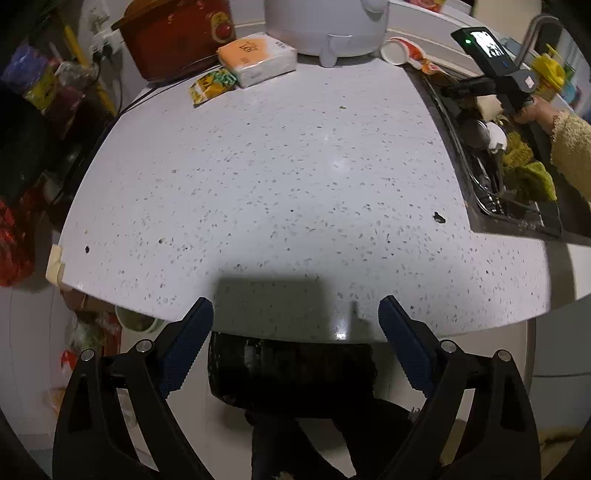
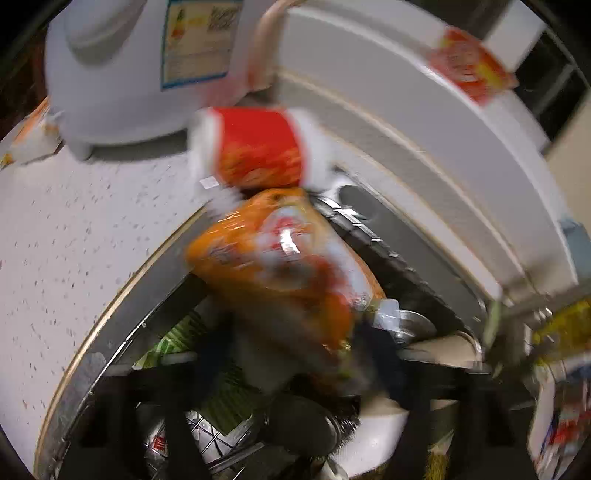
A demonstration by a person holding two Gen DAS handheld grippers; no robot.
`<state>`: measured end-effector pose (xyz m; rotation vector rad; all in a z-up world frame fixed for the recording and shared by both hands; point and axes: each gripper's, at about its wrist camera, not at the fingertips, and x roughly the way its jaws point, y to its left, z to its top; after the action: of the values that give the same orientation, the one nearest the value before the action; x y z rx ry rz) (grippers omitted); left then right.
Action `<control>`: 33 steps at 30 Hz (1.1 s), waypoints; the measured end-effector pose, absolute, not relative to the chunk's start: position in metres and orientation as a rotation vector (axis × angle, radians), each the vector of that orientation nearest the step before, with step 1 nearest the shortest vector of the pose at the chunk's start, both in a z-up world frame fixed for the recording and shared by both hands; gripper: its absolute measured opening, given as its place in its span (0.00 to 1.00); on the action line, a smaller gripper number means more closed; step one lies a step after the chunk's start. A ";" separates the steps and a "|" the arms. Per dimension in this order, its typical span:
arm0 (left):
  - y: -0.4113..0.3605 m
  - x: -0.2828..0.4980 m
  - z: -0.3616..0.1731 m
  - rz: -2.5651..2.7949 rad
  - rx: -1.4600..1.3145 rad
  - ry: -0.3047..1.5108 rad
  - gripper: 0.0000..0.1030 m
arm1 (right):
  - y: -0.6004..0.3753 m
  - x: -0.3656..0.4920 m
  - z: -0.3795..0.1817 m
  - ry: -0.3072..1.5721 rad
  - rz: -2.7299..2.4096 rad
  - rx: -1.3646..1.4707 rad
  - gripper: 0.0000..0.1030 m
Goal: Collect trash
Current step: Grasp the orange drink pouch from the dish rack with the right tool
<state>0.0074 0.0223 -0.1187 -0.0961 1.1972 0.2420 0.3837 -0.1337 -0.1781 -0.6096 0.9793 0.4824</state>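
My left gripper [image 1: 295, 314] is open and empty at the near edge of the speckled white counter [image 1: 277, 177]. A yellow-green wrapper [image 1: 211, 85] lies at the counter's back left beside a tissue pack [image 1: 256, 58]. A red paper cup [image 1: 400, 50] lies on its side at the back right, by the sink. In the blurred right wrist view my right gripper [image 2: 295, 354] is closed on an orange snack wrapper [image 2: 280, 258] over the sink edge; its fingers are largely hidden. The red cup [image 2: 258, 146] lies just beyond the wrapper. The right gripper also shows in the left wrist view [image 1: 491, 74].
A white rice cooker [image 1: 325, 26] and a red pot [image 1: 177, 37] stand at the counter's back. The sink [image 1: 517, 206] at the right holds dishes and a green cloth [image 1: 528, 170]. A dark bin [image 1: 291, 373] sits below the counter's near edge. Small dark crumbs [image 1: 439, 218] dot the counter.
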 end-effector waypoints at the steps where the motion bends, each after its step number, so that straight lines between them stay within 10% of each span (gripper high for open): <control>1: 0.021 0.009 -0.118 0.246 -0.098 1.197 0.86 | -0.137 0.384 -0.176 1.000 0.517 -0.574 0.35; 15: -0.053 0.139 -0.083 -0.027 -0.075 1.085 0.86 | -0.336 0.267 -0.040 0.783 0.638 0.100 0.24; 33: -0.290 0.408 -0.176 -0.277 0.614 1.087 0.86 | -0.465 0.191 -0.048 0.733 0.486 0.419 0.25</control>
<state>0.4075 -0.2902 -0.1759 0.6144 1.0866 -0.2774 0.1909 -0.4653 -0.0476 0.4185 0.7326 0.4865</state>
